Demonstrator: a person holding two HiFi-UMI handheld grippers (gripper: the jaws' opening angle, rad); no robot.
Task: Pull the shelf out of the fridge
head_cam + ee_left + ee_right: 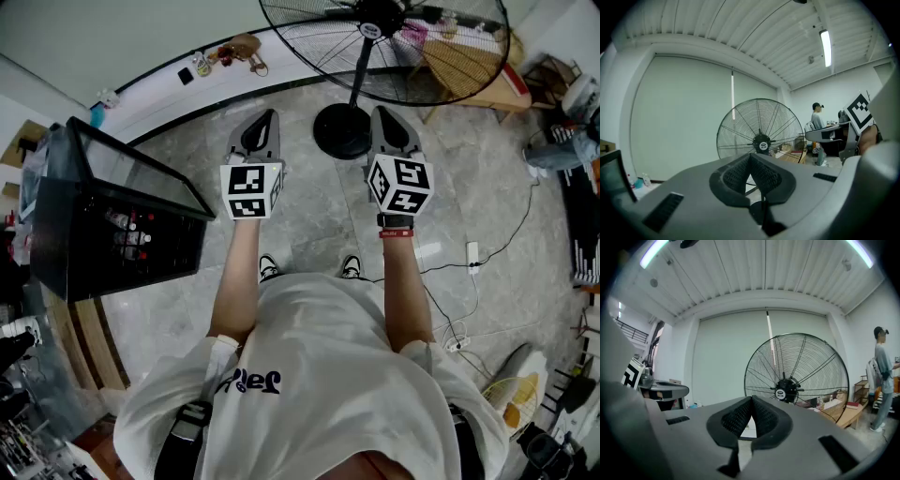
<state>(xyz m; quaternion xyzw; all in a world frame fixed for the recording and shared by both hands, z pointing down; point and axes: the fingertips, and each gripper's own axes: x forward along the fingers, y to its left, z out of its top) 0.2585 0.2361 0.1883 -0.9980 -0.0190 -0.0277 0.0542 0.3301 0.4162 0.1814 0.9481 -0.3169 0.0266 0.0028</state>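
Jaws with ribbed black faces sit closed and empty on left gripper [751,157] and right gripper [751,399], facing a round wire-caged fan [375,28]; boxy black fridge [112,225] stands left.

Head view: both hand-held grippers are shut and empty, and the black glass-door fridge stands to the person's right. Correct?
No: the head view shows the black glass-door fridge on the person's left. The left hand-held gripper and right hand-held gripper are shut and empty.

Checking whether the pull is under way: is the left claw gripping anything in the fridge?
No: the left claw is shut on nothing and hangs in open air, apart from the fridge.
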